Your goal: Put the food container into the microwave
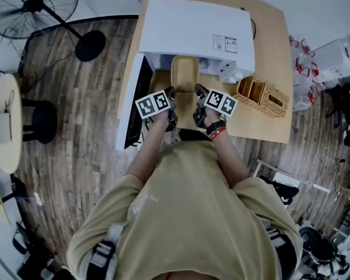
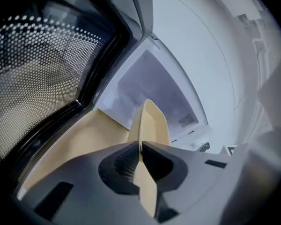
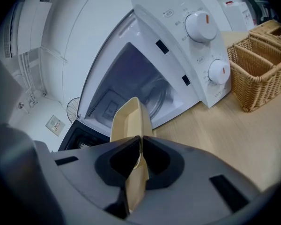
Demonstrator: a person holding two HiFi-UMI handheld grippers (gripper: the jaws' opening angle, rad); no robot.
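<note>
Holding: left gripper [image 2: 140, 146] and right gripper [image 3: 140, 142] each pinched tight on a side rim of the food container [image 1: 185, 74], one gripper per side
Container position: lifted off the table [image 1: 271, 45], carried between the two grippers, far end at the mouth of the microwave [image 1: 192, 31]; can't tell if it has crossed the threshold, most of it is outside
Microwave: white, on the far left part of the table, door [image 2: 33, 69] open to the left, cavity [image 3: 131, 74] looks empty in the part I can see
Right of it: wicker basket [image 1: 263, 95] just beside the dial panel [image 3: 206, 46], clear of the path
Handling guess: thin beige tray, looks light and a bit flexy (rim is slim where the jaws bite); contents not visible, so treat it as loaded
Grip point: opposite side rims near the near end, as now; a one-sided pinch would likely let it twist or droop
Stage: judged mid-insert, the push into the cavity is not yet done
Next move needs: both grippers advancing together at equal height, far lip above the cavity floor edge, left gripper off the door
Risk: uneven squeeze or spreading could bow the walls and pop a rim out of a jaw
</note>
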